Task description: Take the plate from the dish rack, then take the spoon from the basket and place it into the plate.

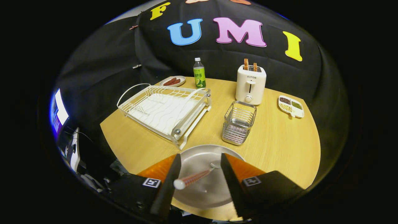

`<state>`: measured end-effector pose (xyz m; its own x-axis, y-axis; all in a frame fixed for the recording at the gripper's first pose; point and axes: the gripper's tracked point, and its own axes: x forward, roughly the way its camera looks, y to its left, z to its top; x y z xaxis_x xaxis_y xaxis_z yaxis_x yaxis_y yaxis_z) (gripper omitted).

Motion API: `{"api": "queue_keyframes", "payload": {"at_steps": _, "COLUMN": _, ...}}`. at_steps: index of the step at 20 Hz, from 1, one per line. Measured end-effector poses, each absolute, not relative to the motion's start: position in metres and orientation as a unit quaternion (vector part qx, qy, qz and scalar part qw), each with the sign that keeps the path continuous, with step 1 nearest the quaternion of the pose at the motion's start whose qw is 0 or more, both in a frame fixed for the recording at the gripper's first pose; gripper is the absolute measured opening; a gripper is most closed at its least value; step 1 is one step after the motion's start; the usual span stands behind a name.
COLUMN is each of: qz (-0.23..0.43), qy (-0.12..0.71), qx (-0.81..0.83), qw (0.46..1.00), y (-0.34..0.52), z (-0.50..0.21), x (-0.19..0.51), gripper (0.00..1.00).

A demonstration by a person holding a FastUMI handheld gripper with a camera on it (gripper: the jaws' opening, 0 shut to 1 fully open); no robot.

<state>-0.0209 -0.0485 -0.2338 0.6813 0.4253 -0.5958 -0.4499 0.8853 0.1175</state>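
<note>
A round silver plate [203,189] lies flat on the wooden table, at its near edge, just below my gripper [200,154]. A spoon [196,178] with a red-patterned handle and white end rests in the plate, slanted, its bowl close to the right finger [230,177]. It lies in the gap between the two fingers, and neither finger presses on it. The gripper is open above the plate. Beyond the fingers, slightly right, the metal wire basket [238,123] stands upright. The white dish rack [164,109] sits beyond the fingers to the left.
A white toaster [250,84] with two toast slices stands behind the basket. A green bottle [199,73] and a small dish of sausages [173,81] are behind the rack. A divided dish of beans [291,105] lies at the right. A lit screen [59,112] stands off the table's left.
</note>
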Motion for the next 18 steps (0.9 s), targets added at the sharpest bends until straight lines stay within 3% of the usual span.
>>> {"api": "queue_keyframes", "payload": {"at_steps": 2, "qz": 0.235, "qy": 0.310, "qx": -0.006, "qw": 0.921, "y": -0.044, "z": -0.221, "x": -0.022, "gripper": 1.00}}
{"api": "queue_keyframes", "payload": {"at_steps": 8, "qz": 0.192, "qy": 0.246, "qx": 0.026, "qw": 0.950, "y": -0.046, "z": -0.148, "x": -0.014, "gripper": 0.99}}
{"api": "queue_keyframes", "payload": {"at_steps": 18, "qz": 0.056, "qy": 0.040, "qx": 0.029, "qw": 0.997, "y": -0.097, "z": 0.050, "x": -0.025, "gripper": 0.99}}
